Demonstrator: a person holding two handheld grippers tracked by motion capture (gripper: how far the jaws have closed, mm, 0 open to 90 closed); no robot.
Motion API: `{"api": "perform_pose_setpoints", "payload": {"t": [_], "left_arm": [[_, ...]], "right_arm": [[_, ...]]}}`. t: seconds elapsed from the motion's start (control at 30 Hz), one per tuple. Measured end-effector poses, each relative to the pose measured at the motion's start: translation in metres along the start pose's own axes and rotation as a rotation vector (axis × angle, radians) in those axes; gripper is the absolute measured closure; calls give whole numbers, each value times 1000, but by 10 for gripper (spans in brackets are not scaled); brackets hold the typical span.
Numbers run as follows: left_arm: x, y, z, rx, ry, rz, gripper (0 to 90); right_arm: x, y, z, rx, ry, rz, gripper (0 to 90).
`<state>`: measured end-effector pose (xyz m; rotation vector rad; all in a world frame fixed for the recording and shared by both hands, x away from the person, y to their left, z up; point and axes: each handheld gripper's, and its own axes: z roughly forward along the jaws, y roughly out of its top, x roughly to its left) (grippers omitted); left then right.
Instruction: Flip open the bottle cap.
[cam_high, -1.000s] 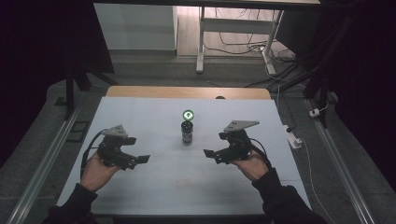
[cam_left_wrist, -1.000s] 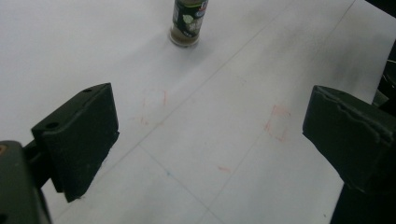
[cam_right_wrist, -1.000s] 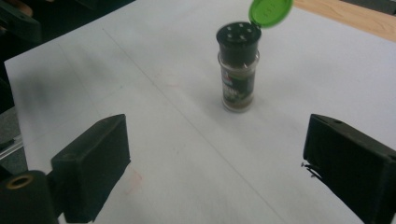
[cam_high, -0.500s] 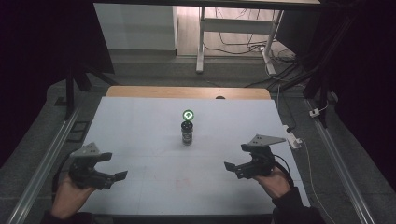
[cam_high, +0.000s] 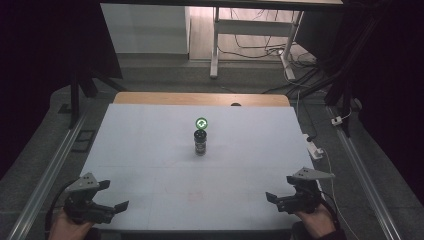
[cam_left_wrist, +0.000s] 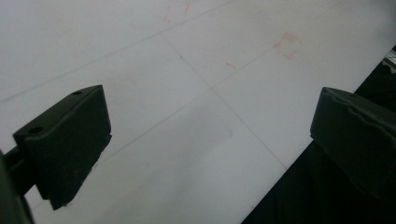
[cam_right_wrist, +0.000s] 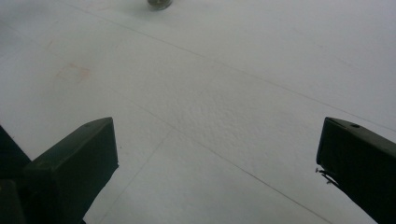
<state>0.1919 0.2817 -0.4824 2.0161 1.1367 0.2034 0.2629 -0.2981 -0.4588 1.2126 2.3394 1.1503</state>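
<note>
Meanwhile, left gripper (cam_high: 111, 199), right gripper (cam_high: 278, 198) wait at desk's (cam_high: 150, 150) near corners, fingers released, empty; hasty reach risks toppling upright bottle (cam_high: 200, 142).

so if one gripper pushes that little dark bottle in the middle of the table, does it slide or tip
The small dark bottle stands upright, taller than it is wide, so a push near its green-lit cap would probably tip it. Pushed low, it may slide, since the white table looks smooth. Being round, it would likely roll once down.
</note>
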Motion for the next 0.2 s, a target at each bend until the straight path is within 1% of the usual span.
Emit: {"api": "perform_pose_setpoints", "payload": {"t": [0.07,0.13,0.2], "left_arm": [[3,-1,-2,-14,-8,-23,0],[5,-2,-3,-18,-18,-45,0],[5,-2,-2,-16,-21,-51,0]], "right_arm": [[0,-1,-3,-7,-10,2,0],[-1,-2,-3,-7,-9,8,0],[-1,-2,-2,2,-6,5,0]]}}
